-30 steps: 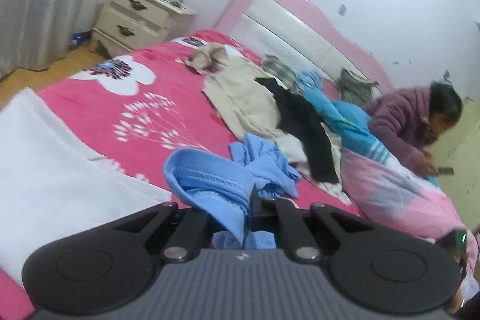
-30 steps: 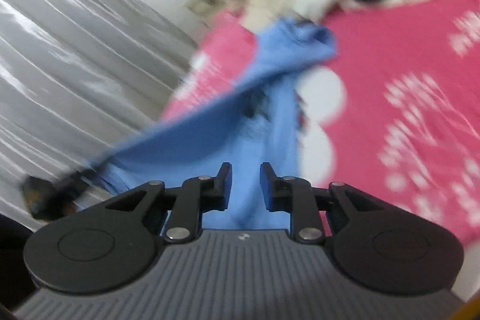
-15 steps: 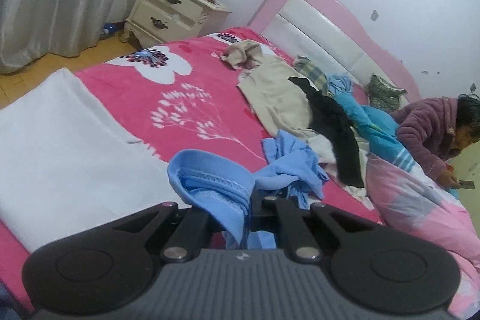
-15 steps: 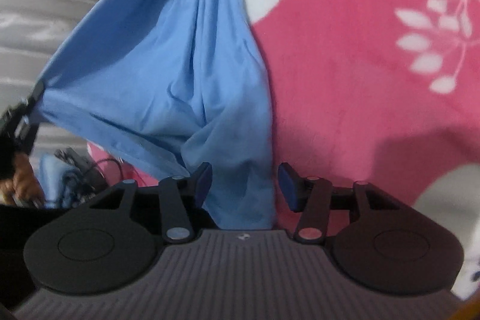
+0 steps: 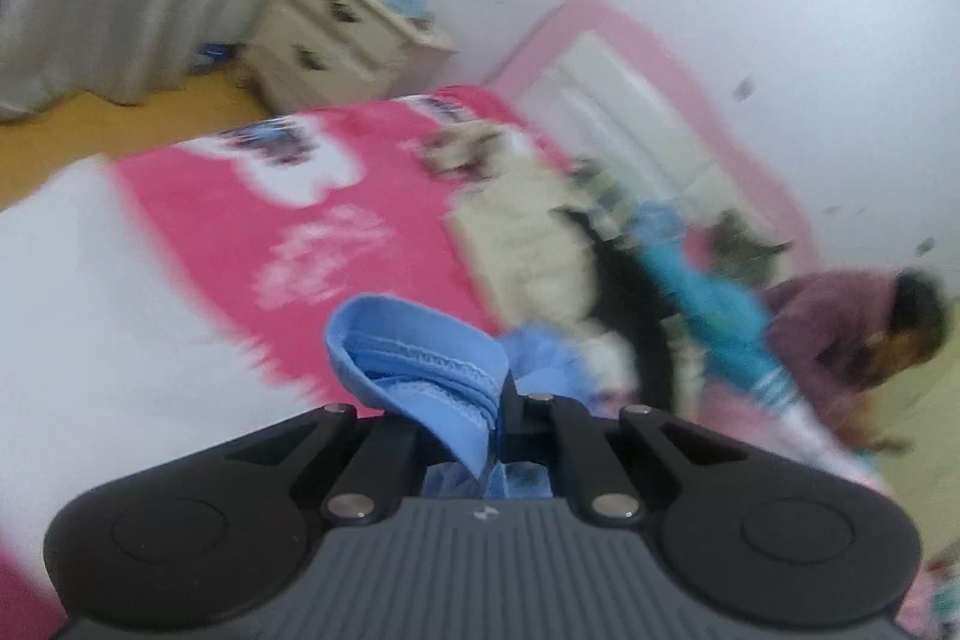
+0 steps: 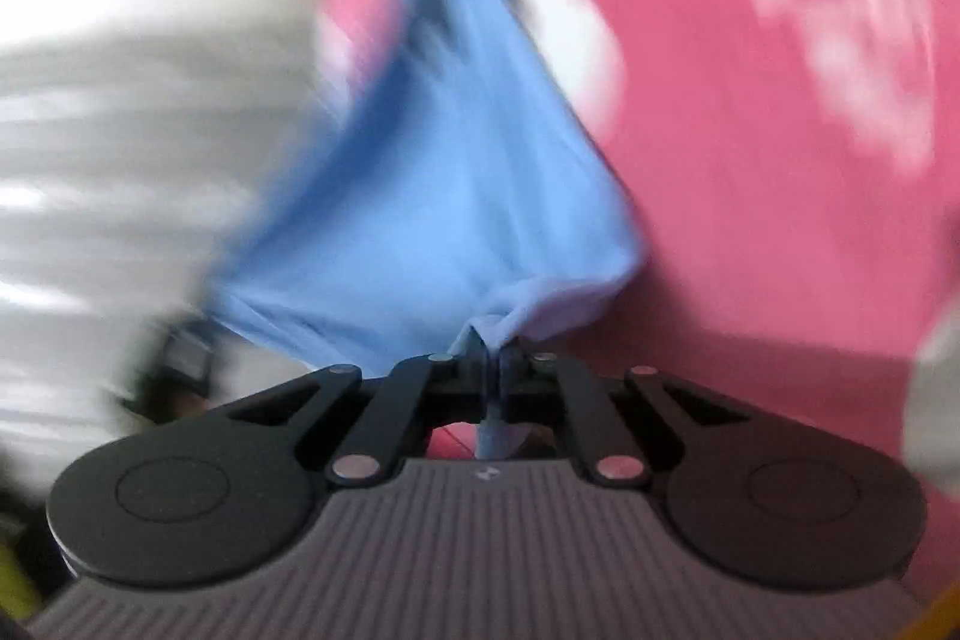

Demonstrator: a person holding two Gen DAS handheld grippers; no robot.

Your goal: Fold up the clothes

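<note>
Right now both tools are clamped on the same blue garment (image 6: 444,196): the left hand-held gripper (image 5: 501,415) has its jaws pressed together on a bunched, stitched hem, and the right hand-held gripper (image 6: 492,370) is fully closed on a small pinch of another edge, so the cloth hangs stretched between them above the pink bedspread (image 5: 240,220). The risk, as I judge it, lies in that right-hand pinch. It takes only a thin nip of fabric close to the edge, and a hard pull to spread the garment could slide it out, dropping that corner back on the bed. The left grip holds several layers at once, which may leave the hem twisted when the piece is laid flat. Both views are smeared by motion, so a fast swing could also carry the cloth into the pile of clothes (image 5: 540,226) near the headboard. Compared with a second ago, the right jaws, which then stood open around loose fabric, have closed on it, while the left grip is unchanged; the left view has swung, with the nightstand (image 5: 342,34) shifted in frame.
</note>
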